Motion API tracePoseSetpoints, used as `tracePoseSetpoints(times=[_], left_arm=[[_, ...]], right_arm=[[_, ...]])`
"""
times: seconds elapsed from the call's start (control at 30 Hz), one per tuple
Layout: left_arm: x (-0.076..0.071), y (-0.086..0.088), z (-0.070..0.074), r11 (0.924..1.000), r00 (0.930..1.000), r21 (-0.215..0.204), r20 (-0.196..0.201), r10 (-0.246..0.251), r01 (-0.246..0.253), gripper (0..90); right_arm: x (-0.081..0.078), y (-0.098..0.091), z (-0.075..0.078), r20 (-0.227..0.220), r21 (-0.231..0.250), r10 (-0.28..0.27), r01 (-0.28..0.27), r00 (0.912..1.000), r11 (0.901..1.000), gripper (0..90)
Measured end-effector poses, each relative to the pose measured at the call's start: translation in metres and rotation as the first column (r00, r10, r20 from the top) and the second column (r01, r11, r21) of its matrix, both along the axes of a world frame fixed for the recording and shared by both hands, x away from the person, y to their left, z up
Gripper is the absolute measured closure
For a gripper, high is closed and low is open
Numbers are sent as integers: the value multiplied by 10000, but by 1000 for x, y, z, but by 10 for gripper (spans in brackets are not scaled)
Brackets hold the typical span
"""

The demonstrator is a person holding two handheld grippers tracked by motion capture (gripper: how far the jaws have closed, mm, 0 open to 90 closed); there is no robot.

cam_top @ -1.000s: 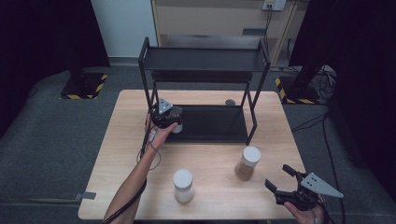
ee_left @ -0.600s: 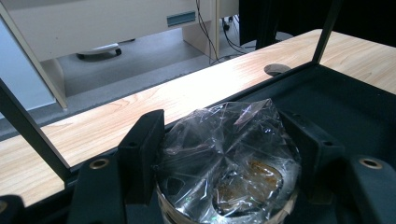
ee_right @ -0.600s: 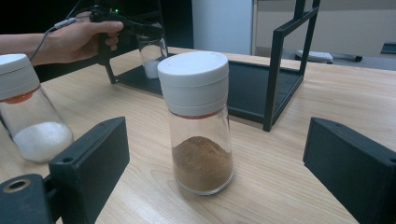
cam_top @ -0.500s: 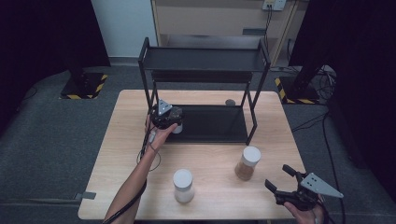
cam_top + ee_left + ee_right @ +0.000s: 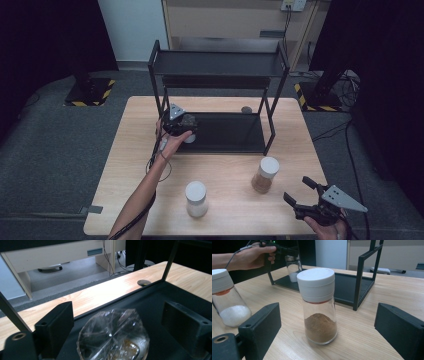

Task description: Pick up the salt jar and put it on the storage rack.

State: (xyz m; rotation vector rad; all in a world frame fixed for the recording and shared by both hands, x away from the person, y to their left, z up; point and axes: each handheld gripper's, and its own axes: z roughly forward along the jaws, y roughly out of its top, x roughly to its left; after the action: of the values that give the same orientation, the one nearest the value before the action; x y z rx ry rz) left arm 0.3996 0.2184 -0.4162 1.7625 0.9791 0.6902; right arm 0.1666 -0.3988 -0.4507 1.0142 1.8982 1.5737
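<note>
Clear and upright, the jar stands on the black lower shelf of the rack, right between the jaws of the left tongs. These jaws have just been opening. In the left gripper view each pad stands off the jar's side with shelf showing in the gap, so the jar rests on its own and is no longer gripped. It lies straight ahead of the left tongs, close in near the root of the jaws, with its long axis vertical and crossing their level line. Any retreat would best run straight back along that line; a sideways swing could tip the jar.

The right tongs hang wide and hold nothing, low over the near right corner of the table. Dead ahead of them, a little beyond the jaw tips, stands the brown jar with its white cap up. It is upright too, so the level jaws would meet its sides squarely. It sits centred between the two jaws in the right gripper view and clear of both. A straight push forward looks like all that is needed before closing.

The white jar stands off to the left of the right tongs, well apart from the brown jar. The right hand is the nearer one to the brown jar by far; the left is up at the rack.
</note>
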Motion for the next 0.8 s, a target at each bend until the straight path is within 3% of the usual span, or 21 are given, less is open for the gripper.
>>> tracePoseSetpoints(times=[0.33,0.43,0.8], left_arm=[[-4,4,26,9993,9994,186,96,-320,318,24],[-8,6,32,9992,9992,-98,85,-389,390,9],[-25,19,55,9957,9948,-95,443,-920,925,9]], right_arm=[[0,0,0,19,-8,21,-21,10000,10000,75],[0,0,0,31,-18,26,-26,10000,10000,75],[0,1,0,45,-44,44,-44,10000,10000,75]])
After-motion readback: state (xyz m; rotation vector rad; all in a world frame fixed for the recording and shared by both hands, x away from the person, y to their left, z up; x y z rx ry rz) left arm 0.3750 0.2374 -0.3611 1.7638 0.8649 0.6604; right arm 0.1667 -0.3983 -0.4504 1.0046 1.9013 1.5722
